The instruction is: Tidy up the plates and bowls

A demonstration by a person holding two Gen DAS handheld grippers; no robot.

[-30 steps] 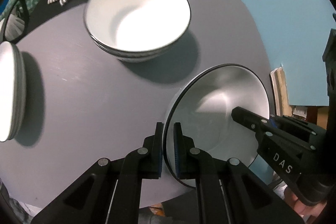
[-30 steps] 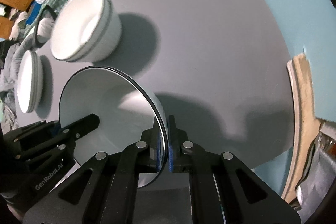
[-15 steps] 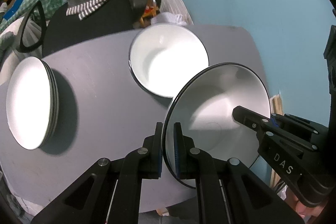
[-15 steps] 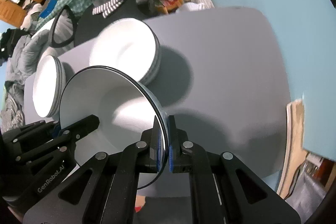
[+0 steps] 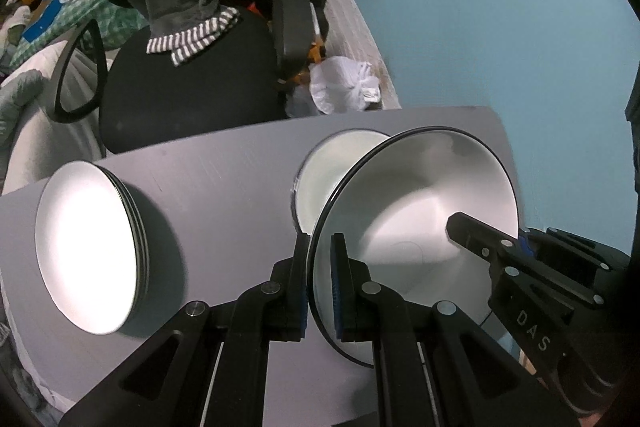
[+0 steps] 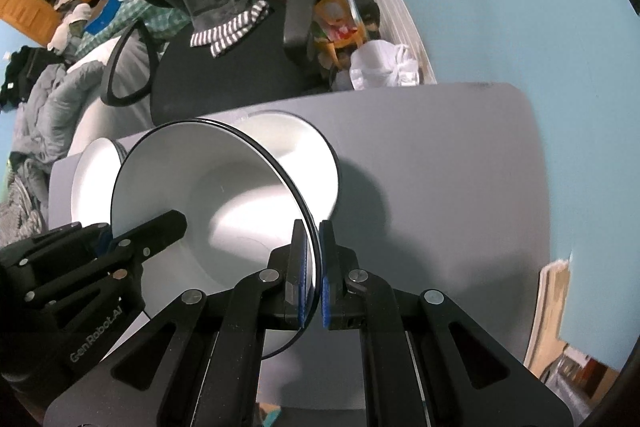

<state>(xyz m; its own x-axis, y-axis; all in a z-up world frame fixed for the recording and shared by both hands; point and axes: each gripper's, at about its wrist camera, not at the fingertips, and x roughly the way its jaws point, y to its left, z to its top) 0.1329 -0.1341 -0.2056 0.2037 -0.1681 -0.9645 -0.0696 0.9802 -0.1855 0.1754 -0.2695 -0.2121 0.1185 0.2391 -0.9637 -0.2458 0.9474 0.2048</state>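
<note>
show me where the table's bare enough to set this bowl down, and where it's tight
Free: the wide grey stretch of table right of the bowl stack, out to the blue wall, and the strip between that stack and the plate stack. Tight: directly beneath the held bowl, pinched by both grippers, which overlaps the bowl stack.

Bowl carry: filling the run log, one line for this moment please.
left gripper shut on bowl rim | right gripper shut on opposite rim | bowl airborne, beside bowl stack | plate stack untouched

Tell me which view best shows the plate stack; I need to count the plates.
The left wrist view: the plate stack shows whole, its layered rim edges visible. In the right wrist view the held bowl hides most of the stack.
</note>
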